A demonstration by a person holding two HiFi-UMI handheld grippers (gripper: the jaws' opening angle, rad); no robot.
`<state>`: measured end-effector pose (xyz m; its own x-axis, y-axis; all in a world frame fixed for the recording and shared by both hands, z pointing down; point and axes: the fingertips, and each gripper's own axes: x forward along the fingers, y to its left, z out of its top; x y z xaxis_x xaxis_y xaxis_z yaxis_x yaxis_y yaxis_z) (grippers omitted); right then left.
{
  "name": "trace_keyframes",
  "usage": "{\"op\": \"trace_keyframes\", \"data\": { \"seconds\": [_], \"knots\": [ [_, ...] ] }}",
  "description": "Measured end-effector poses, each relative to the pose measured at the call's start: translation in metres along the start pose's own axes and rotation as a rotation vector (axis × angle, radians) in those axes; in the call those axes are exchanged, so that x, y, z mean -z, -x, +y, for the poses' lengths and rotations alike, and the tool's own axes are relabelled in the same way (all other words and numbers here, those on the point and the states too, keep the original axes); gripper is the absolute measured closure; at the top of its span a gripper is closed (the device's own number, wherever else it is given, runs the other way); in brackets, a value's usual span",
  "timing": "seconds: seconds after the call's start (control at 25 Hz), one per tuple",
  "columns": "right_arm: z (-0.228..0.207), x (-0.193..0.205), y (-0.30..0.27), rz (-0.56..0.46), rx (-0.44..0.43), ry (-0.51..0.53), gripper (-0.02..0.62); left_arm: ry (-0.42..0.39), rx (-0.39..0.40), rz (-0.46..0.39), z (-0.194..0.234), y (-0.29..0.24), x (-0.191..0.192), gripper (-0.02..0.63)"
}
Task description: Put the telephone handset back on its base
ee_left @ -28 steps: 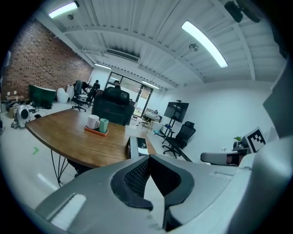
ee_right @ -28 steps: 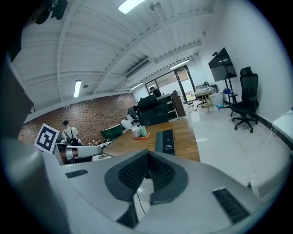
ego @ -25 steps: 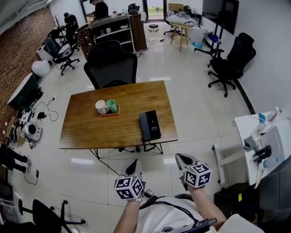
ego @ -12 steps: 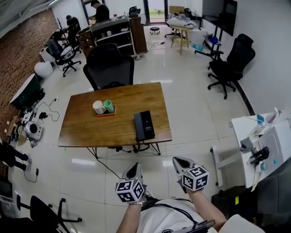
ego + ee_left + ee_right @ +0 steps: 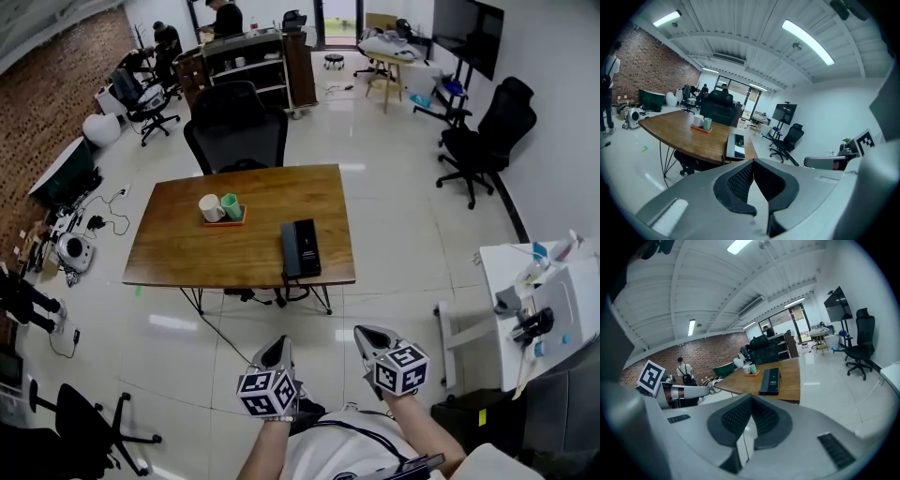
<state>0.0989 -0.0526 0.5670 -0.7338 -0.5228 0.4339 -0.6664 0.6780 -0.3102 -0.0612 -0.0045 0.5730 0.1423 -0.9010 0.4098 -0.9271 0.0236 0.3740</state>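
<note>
A black telephone (image 5: 301,249) lies on the brown wooden table (image 5: 216,253), close to its front right corner; I cannot make out its handset apart from the base at this distance. A dark cord (image 5: 281,294) hangs under the table's edge below it. My left gripper (image 5: 279,343) and right gripper (image 5: 364,333) are side by side over the floor, well short of the table, both shut with nothing in them. The telephone (image 5: 736,146) shows beyond the shut left gripper (image 5: 753,161). In the right gripper view the telephone (image 5: 770,380) lies beyond the shut right gripper (image 5: 751,397).
An orange tray with a white and a green cup (image 5: 222,208) stands mid-table. A black office chair (image 5: 234,131) is behind the table. A white bench with equipment (image 5: 525,300) is at the right. Cables and devices (image 5: 70,248) litter the floor at the left.
The head view has shifted a little, so the table sits slightly higher in the picture. Both grippers stay shut and near the same spot in front of the body.
</note>
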Motion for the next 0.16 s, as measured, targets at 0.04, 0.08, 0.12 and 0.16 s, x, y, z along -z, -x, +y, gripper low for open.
{"op": "trace_keyframes", "data": {
  "seconds": [0.04,0.08,0.12,0.16],
  "knots": [
    [0.0008,0.0007,0.0016,0.001,-0.001,0.001,0.594,0.002,0.0,0.001,-0.001,0.0016,0.0015,0.604],
    [0.0017,0.0012,0.0031,0.001,-0.003,0.003,0.594,0.004,-0.001,0.001,-0.0017,0.0032,0.0028,0.604],
    [0.0026,0.0016,0.0045,0.001,-0.004,0.004,0.594,0.006,-0.002,0.001,-0.0023,0.0048,0.0039,0.604],
    [0.0034,0.0019,0.006,0.002,-0.005,0.006,0.593,0.009,-0.003,0.0,-0.0029,0.0065,0.005,0.604]
  ]
}}
